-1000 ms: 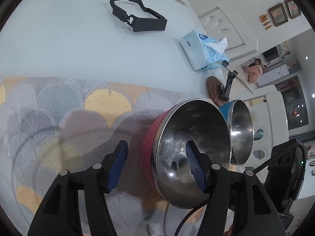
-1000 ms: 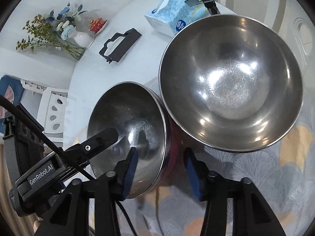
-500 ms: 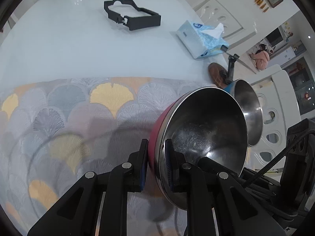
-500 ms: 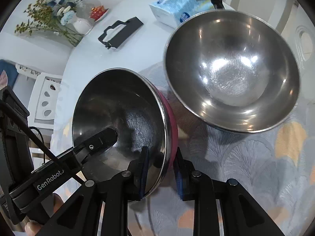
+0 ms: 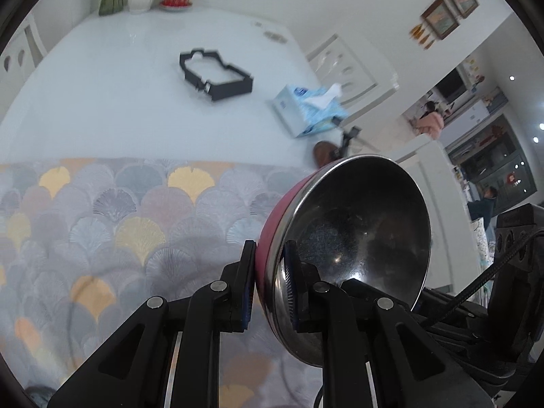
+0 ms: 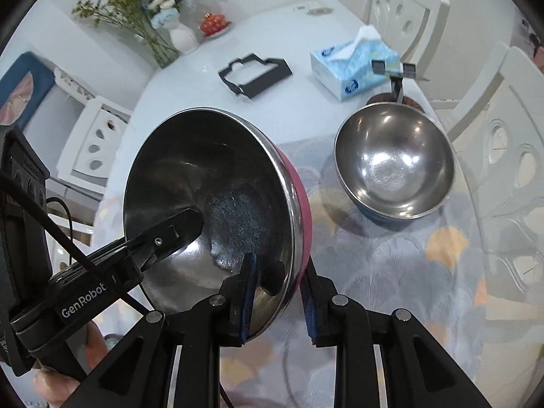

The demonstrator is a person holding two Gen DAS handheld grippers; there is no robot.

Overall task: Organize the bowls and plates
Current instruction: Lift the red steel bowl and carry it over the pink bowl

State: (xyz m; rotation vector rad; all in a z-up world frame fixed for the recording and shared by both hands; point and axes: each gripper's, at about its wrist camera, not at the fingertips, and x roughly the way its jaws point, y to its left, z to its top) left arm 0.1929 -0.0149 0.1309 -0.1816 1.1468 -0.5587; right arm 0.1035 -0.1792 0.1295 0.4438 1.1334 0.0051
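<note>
With both hand-held grippers, left [image 5: 268, 282] and right [image 6: 277, 297], clenched on the red-sided steel bowl's [image 6: 217, 197] rim, we should keep it level while nesting it into the blue-sided bowl [image 6: 394, 166].

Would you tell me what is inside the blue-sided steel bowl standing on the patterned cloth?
The blue-sided steel bowl looks empty: only bare shiny metal with light reflections shows inside. What lies under it, on the patterned cloth, is covered.
</note>
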